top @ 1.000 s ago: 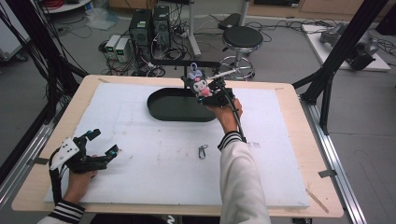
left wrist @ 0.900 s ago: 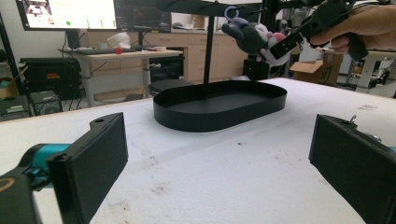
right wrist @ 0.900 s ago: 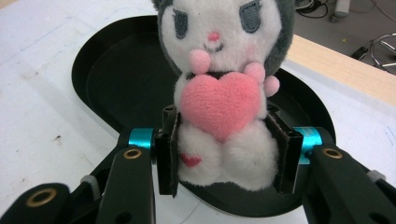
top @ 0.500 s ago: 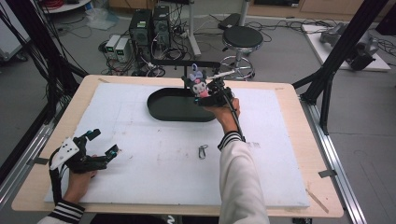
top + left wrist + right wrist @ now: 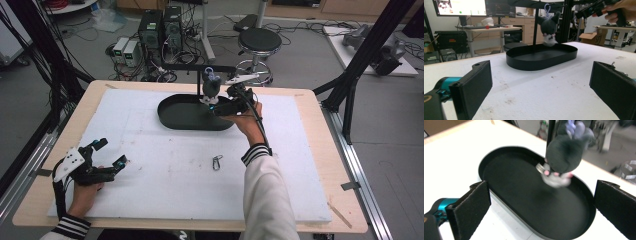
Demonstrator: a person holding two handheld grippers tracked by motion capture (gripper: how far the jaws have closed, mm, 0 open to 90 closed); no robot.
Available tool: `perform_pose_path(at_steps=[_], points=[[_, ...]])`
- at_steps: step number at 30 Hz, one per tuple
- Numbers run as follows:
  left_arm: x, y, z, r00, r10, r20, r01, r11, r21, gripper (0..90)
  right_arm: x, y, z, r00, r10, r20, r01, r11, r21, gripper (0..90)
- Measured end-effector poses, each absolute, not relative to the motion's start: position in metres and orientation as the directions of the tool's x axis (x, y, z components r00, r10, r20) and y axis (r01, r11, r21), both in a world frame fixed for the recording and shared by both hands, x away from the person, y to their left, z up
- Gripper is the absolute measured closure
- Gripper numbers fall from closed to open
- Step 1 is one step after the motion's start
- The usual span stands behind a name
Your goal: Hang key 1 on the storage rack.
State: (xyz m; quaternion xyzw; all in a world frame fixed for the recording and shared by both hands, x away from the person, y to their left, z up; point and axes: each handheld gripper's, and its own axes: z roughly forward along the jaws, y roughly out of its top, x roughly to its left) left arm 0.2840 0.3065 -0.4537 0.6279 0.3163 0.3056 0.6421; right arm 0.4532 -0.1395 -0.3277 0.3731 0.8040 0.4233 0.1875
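Fingers of the right gripper (image 5: 214, 104), just opened, are spread beside the hanging dark-grey plush toy (image 5: 210, 89), whose labels cannot be read.

No text, label or number is legible in any view.

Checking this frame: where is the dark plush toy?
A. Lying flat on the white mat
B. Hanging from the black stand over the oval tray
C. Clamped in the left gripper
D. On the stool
B: the plush toy dangles by its loop from the black stand, above the black oval tray.
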Motion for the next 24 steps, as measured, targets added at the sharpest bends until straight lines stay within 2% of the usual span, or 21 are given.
perform_pose_path(at_steps=[16,24], points=[[0.284,0.307,-0.454,0.615,0.788,-0.023,0.004,0.027,1.0,4.9,0.382,-0.195,-0.317,-0.693,0.72,-0.015,0.245,0.256,0.935,0.7],[0.284,0.307,-0.454,0.614,0.789,-0.028,0.006,0.03,1.0,4.9,0.356,-0.212,-0.318,-0.705,0.708,-0.034,0.186,0.232,0.955,0.7]])
